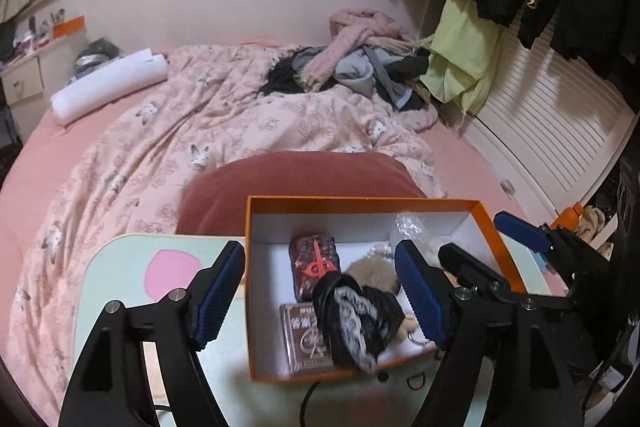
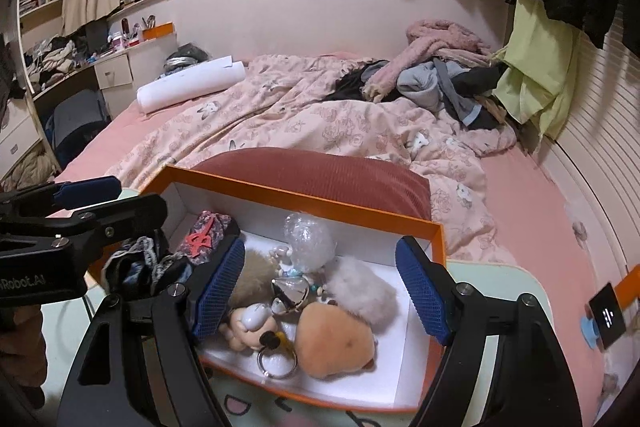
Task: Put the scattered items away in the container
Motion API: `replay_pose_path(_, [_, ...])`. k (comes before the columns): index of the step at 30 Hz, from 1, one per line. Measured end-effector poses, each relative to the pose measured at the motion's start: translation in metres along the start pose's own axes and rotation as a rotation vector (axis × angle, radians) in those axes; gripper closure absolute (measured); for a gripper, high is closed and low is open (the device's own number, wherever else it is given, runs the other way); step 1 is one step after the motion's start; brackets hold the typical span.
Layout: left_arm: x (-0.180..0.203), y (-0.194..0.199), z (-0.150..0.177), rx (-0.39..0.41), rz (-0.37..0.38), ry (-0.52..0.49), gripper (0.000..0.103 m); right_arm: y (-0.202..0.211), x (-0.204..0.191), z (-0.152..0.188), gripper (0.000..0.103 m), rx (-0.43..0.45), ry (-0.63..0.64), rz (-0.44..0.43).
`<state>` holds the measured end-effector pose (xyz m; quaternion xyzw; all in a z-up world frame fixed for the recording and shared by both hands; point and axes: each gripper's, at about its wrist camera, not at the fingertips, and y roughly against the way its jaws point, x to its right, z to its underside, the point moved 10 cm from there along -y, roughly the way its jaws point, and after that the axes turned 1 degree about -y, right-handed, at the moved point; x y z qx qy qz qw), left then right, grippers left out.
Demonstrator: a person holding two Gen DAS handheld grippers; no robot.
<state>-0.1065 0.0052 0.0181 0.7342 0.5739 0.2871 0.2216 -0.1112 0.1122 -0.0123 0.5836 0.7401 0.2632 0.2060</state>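
An orange box (image 1: 360,202) with a white inside sits on a pale green lap table (image 1: 132,251) on the bed. It holds a dark pouch with a red charm (image 1: 316,263), a clear case (image 1: 304,339), a black-and-grey cloth (image 1: 356,315), a tan plush (image 2: 336,343), a grey pompom (image 2: 364,287), a small doll keychain (image 2: 252,323) and a bubble-wrap ball (image 2: 308,239). My left gripper (image 1: 320,299) is open and empty above the box's left half. My right gripper (image 2: 320,295) is open and empty above the box's (image 2: 304,195) right half.
A dark red cushion (image 1: 304,175) lies behind the box. A pink floral quilt (image 1: 200,123) covers the bed, with a clothes pile (image 1: 360,63) at the back right and a white paper roll (image 1: 108,87) at the left. A black tag (image 2: 606,315) lies at the right.
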Motion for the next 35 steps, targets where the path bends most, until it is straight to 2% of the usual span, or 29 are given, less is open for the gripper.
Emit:
replay_pose_path(3, [0.001,0.019,0.015,0.014,-0.020,-0.008,0.023,0.018,-0.004,0.002,0.025,0.024,-0.003,-0.015])
replay_pose_path(4, [0.000,0.024,0.023,0.015,-0.031,-0.008,0.018,0.025,-0.007,0.005,0.025,0.033,-0.001,-0.031])
replay_pose_path(7, [-0.006,0.033,0.057,-0.010,-0.070,0.017,0.012,0.047,-0.020,0.024,0.025,0.048,0.017,-0.080])
replay_pose_path(11, [-0.027,0.037,0.099,-0.051,-0.179,0.069,0.012,0.066,-0.030,0.062,0.025,0.030,-0.005,-0.127])
replay_pose_path(15, [-0.031,0.012,0.135,-0.197,-0.211,0.055,0.010,0.065,-0.031,0.102,0.025,-0.061,-0.048,-0.111])
replay_pose_path(16, [-0.032,0.007,0.140,-0.220,-0.238,0.032,0.005,0.062,-0.032,0.110,0.025,-0.088,-0.046,-0.098])
replay_pose_path(17, [-0.031,0.004,0.140,-0.206,-0.274,-0.005,0.000,0.058,-0.031,0.117,0.025,-0.112,-0.043,-0.076])
replay_pose_path(18, [-0.030,0.000,0.139,-0.190,-0.289,-0.027,0.000,0.054,-0.029,0.123,0.025,-0.132,-0.043,-0.044])
replay_pose_path(20, [-0.028,-0.005,0.139,-0.201,-0.258,-0.010,0.000,0.044,-0.023,0.131,0.025,-0.177,-0.051,0.011])
replay_pose_path(22, [-0.028,-0.008,0.137,-0.203,-0.257,-0.004,0.000,0.035,-0.016,0.135,0.018,-0.224,-0.071,0.052])
replay_pose_path(24, [-0.035,-0.008,0.138,-0.201,-0.267,0.020,0.000,0.031,-0.007,0.137,0.002,-0.252,-0.118,0.094])
replay_pose_path(25, [-0.035,-0.008,0.138,-0.199,-0.267,0.023,0.000,0.029,-0.003,0.137,0.000,-0.264,-0.136,0.112])
replay_pose_path(35, [-0.034,-0.003,0.141,-0.189,-0.269,0.029,0.000,0.035,-0.002,0.140,0.000,-0.253,-0.153,0.142])
